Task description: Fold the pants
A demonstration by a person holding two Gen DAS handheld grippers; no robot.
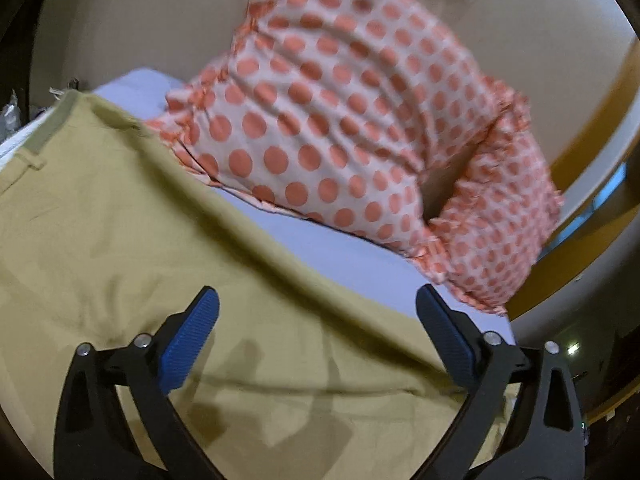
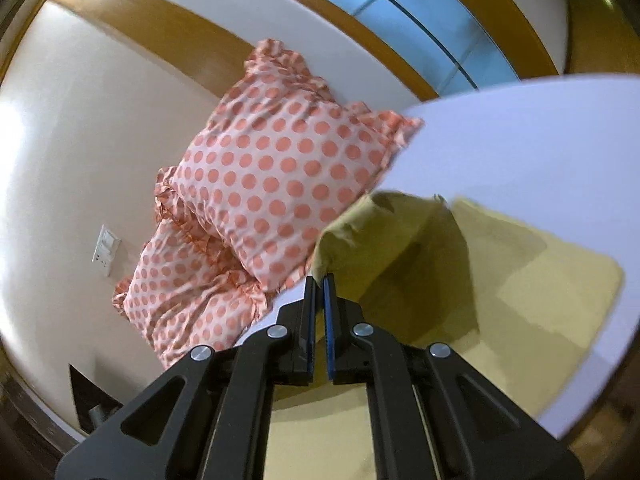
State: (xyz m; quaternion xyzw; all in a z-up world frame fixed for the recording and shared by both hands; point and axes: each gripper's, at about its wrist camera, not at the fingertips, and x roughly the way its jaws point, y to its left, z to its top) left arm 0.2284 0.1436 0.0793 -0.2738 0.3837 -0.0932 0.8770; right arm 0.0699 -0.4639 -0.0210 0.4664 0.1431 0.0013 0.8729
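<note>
The olive-khaki pants [image 1: 132, 248] lie spread over the pale lavender bed sheet [image 1: 332, 248], with the waistband [image 1: 48, 124] and a belt loop toward the far left in the left wrist view and two polka-dot pillows [image 1: 352, 120] propped against the wall just beyond. The right gripper [image 2: 319, 280] has its blue-padded fingers pressed together on a bunched edge of the fabric, lifting it so that a fold rises off the sheet ahead of the fingertips (which part of the garment this is, hem or side seam, cannot be made out through the blur). The left gripper [image 1: 318, 304] hangs over the flat cloth with its fingers wide apart, holding nothing. Judging from this, the fold depends on the right hand carrying its pinched edge across the pants' long axis, while the left is best placed to pin or smooth the cloth below it.
</note>
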